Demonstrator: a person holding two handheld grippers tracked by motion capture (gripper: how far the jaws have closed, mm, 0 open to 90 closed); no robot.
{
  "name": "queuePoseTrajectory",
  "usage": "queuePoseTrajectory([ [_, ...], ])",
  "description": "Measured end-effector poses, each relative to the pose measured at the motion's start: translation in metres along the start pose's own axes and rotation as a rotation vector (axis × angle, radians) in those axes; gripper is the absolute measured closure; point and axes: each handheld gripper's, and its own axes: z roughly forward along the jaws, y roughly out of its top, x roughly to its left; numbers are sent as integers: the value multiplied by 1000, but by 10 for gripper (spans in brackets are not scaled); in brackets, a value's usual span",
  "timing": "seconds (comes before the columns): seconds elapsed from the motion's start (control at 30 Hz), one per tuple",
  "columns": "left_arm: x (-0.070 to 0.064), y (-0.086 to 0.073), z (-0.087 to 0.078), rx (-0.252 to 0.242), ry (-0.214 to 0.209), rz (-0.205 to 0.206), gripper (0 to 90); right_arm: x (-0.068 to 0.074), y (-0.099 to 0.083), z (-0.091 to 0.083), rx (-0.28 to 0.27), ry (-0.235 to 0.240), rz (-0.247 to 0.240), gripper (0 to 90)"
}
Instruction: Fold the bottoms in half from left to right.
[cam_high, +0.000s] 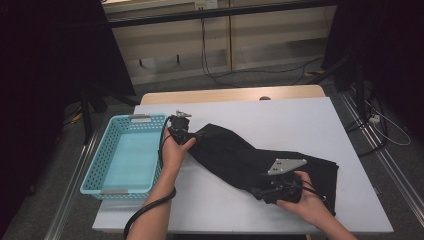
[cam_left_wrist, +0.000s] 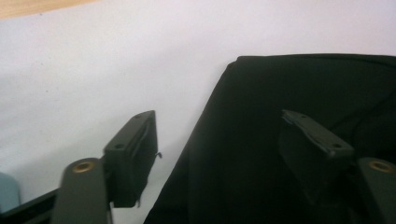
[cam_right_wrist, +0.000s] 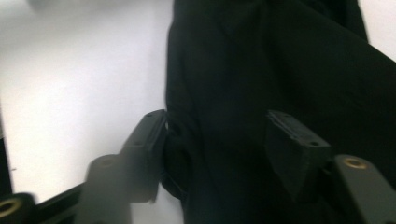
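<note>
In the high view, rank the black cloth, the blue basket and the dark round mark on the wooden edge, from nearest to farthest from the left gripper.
1. The black cloth: its upper end lies at the left gripper, between the open jaws.
2. The blue basket: just left of that gripper, its right rim close by.
3. The dark round mark: far right, on the table's wooden back edge.

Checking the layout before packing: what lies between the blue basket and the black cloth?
In the high view, the left claw and the hand holding it sit between the basket and the cloth.
</note>
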Motion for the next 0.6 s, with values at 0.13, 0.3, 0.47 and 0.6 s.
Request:
queuePoseTrajectory([
  [0.13, 3, -2, 10, 7, 25, 7, 265, -2, -1, -2, -2, -20, 1, 350],
  [0.3, 12, -5, 18, 22, 8, -38, 333, -8, -4, -8, -10, -51, 8, 338],
  [0.47, 11, 0, 18, 57, -24, -30, 443, -15, -8, -11, -11, -65, 44, 338],
  [0.6, 8, 4, 17, 94, -56, -46, 597, -16, -8, -11, -9, -71, 45, 339],
])
